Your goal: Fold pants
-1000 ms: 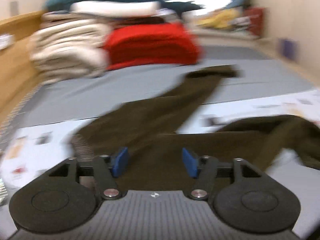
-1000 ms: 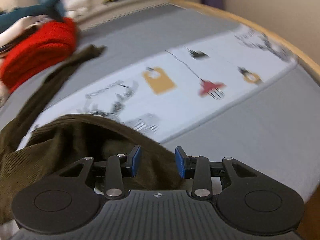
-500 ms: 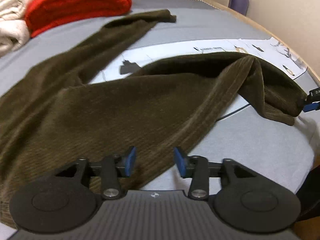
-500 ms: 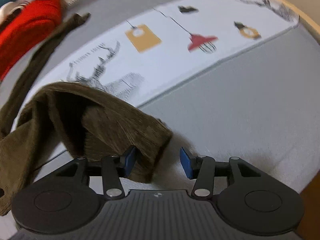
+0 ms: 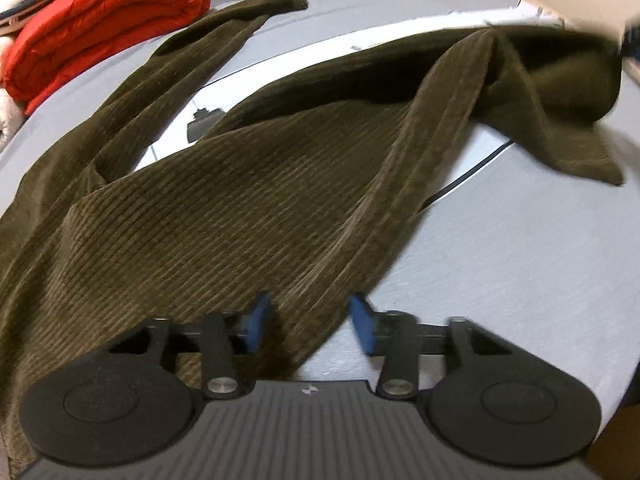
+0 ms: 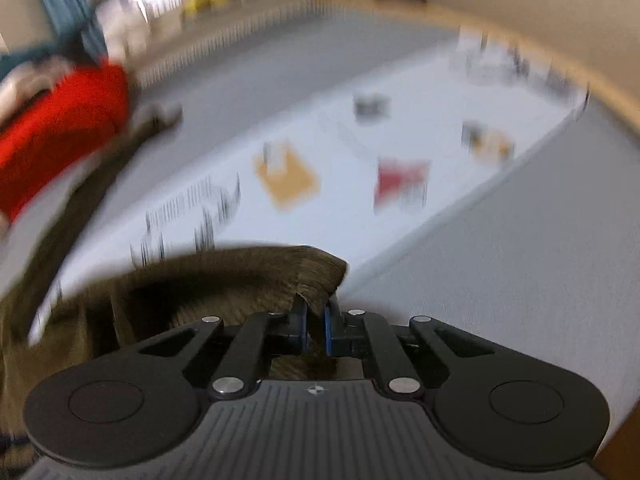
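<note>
Dark olive corduroy pants [image 5: 280,184] lie spread over the grey bed, one leg stretching to the far left and the other bunched and raised at the right. My left gripper [image 5: 310,322] hangs low over the near edge of the pants. Its jaws are closing, with a fold of the fabric between the blue pads and gaps still showing on both sides. In the blurred right wrist view, my right gripper [image 6: 316,328] is shut on a bunched edge of the pants [image 6: 240,280].
A folded red blanket [image 5: 104,28] and white folded textiles [image 5: 6,120] sit at the far left. A white printed sheet [image 6: 360,160] covers part of the grey bed surface [image 5: 520,260]. A wooden rim [image 6: 600,92] bounds the far right side.
My left gripper has dropped closer to the pants and its jaws have narrowed around the near fold. My right gripper has shut on the pants' edge, and its view has turned blurred.
</note>
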